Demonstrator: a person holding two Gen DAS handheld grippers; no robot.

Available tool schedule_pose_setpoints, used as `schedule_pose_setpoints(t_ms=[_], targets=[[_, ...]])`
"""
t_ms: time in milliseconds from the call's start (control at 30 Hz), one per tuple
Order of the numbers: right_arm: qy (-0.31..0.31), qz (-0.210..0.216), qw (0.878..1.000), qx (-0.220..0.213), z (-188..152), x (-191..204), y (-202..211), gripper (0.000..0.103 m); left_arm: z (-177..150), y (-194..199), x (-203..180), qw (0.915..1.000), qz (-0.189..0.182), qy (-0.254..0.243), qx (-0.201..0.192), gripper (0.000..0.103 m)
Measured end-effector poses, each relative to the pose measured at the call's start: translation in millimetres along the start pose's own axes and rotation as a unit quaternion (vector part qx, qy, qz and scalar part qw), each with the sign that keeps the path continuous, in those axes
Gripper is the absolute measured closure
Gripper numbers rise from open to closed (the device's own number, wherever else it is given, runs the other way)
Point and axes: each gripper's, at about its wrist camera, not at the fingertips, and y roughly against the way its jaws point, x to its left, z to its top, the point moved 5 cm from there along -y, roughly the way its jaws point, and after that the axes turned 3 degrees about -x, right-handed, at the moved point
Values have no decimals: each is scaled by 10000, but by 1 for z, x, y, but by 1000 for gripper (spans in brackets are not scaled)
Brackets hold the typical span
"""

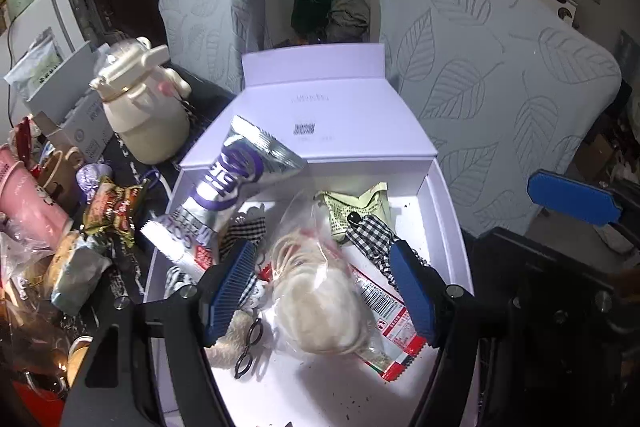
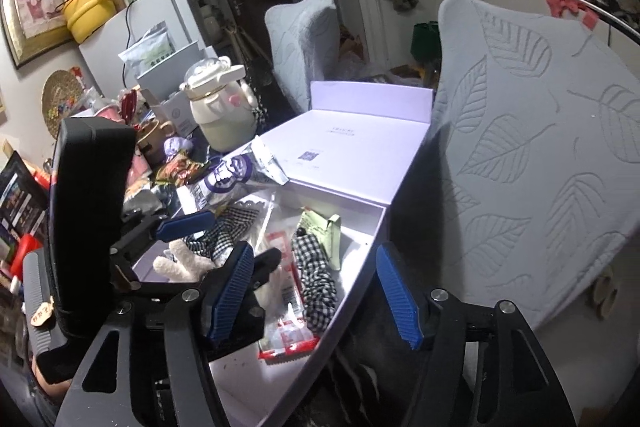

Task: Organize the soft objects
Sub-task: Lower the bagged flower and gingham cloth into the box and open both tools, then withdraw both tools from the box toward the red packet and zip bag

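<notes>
An open white box holds a clear bag with a cream fluffy item, a checked cloth, a red-and-white packet, a green pouch, a plush toy with black glasses and a silver-purple tube leaning on its left rim. My left gripper is open, its fingers either side of the bagged fluffy item, just above it. My right gripper is open and empty over the box's right rim, beside the left gripper.
The box lid lies open behind. A cream bear-shaped bottle, snack packets and a pink cup crowd the dark table to the left. Leaf-patterned chair backs stand behind and to the right.
</notes>
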Motion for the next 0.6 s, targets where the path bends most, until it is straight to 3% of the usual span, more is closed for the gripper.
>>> schedule_pose_setpoints(t_ms=[500,600], targets=[[253,10,9971,-722,15,23,77,38,9,97,0,9964,-15,136,-834,33],[345,-3,9949,-946,16,31,99,33,8,121,1,9943,-38,150,-1059,33]])
